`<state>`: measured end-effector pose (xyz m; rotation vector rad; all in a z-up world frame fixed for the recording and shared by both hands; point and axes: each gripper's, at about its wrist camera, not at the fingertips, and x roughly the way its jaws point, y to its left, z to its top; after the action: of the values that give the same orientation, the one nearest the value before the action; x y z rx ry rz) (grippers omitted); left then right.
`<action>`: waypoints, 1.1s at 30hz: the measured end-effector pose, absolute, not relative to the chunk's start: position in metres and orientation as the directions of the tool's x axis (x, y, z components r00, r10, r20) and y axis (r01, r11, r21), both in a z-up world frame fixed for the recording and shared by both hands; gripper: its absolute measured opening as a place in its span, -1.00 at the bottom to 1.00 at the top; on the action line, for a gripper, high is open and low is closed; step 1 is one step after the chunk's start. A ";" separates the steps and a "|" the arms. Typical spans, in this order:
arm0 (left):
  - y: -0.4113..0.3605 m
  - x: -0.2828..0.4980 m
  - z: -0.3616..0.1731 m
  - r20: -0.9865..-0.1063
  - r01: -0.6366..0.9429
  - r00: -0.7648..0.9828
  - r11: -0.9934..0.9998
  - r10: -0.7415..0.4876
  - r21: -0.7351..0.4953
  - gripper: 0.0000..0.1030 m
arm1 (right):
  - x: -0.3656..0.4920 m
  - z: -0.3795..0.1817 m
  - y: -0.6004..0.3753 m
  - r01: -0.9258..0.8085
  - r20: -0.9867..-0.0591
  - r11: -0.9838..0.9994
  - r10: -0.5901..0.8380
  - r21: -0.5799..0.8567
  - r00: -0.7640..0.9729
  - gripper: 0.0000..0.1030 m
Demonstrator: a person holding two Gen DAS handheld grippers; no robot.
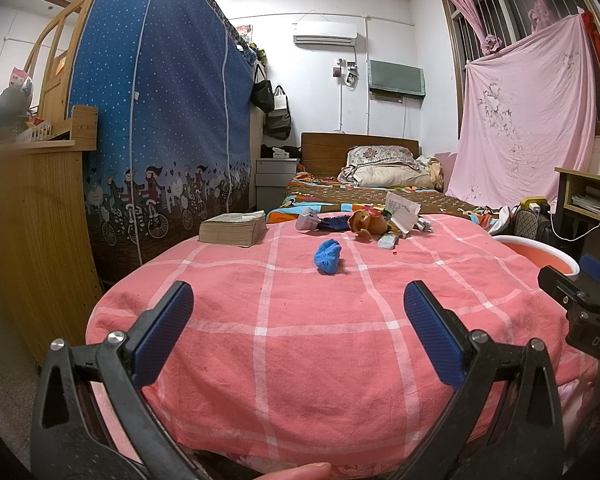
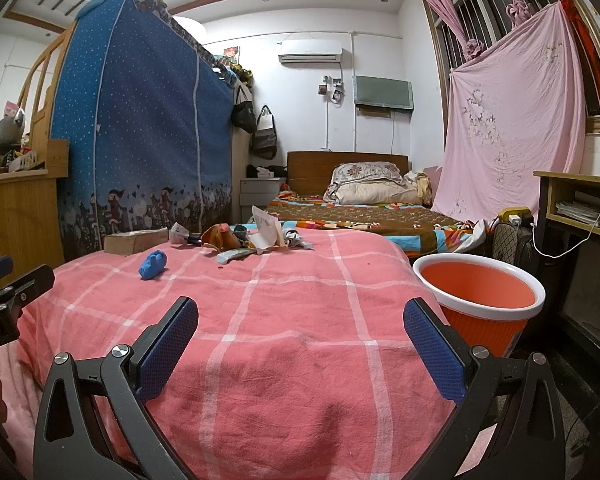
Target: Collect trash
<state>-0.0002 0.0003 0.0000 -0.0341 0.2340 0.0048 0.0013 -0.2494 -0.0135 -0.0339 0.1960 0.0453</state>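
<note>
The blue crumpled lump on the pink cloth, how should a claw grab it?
Pinch the blue lump across its narrow middle, coming down from above. It lies alone and low on the pink checked cloth, apart from the trash pile, so probably nothing blocks the open left claw.

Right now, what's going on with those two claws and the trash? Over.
Left claw open, empty; right claw open, empty. Trash pile and blue scrap untouched on the pink cloth. Orange bin at right, path clear.

Bare cloth (image 1: 300,340) lies open before the trash pile (image 1: 372,220).
</note>
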 end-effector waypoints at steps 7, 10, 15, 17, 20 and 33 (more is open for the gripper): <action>0.001 -0.001 0.001 -0.231 -0.016 0.973 0.999 0.007 -0.036 0.72 | 0.002 -0.014 -0.247 -0.043 -0.207 0.999 0.036 -0.030 0.978 1.00; 0.000 0.002 0.006 -0.228 -0.023 0.974 0.999 0.014 -0.035 0.71 | 0.004 -0.019 -0.247 -0.041 -0.213 0.999 0.034 -0.027 0.977 1.00; 0.000 0.010 0.005 -0.217 -0.038 0.976 0.999 0.032 -0.022 0.71 | 0.017 -0.011 -0.247 -0.053 -0.247 0.998 0.046 -0.024 0.968 1.00; 0.000 0.016 0.009 -0.216 -0.053 0.975 0.999 0.050 -0.009 0.72 | 0.021 -0.007 -0.246 -0.066 -0.254 0.997 0.057 -0.027 0.966 1.00; -0.002 0.026 0.014 -0.200 -0.082 0.976 0.996 0.085 0.022 0.72 | 0.026 0.000 -0.243 -0.076 -0.252 0.996 0.064 -0.041 0.966 1.00; -0.002 0.073 0.048 -0.161 -0.099 0.982 0.994 0.103 0.036 0.72 | 0.062 0.043 -0.228 -0.145 -0.180 0.987 0.130 -0.071 0.975 1.00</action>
<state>0.0733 -0.0016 0.0479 0.0276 0.1632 0.1018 0.0623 -0.2284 0.0428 -0.0838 0.1763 0.1386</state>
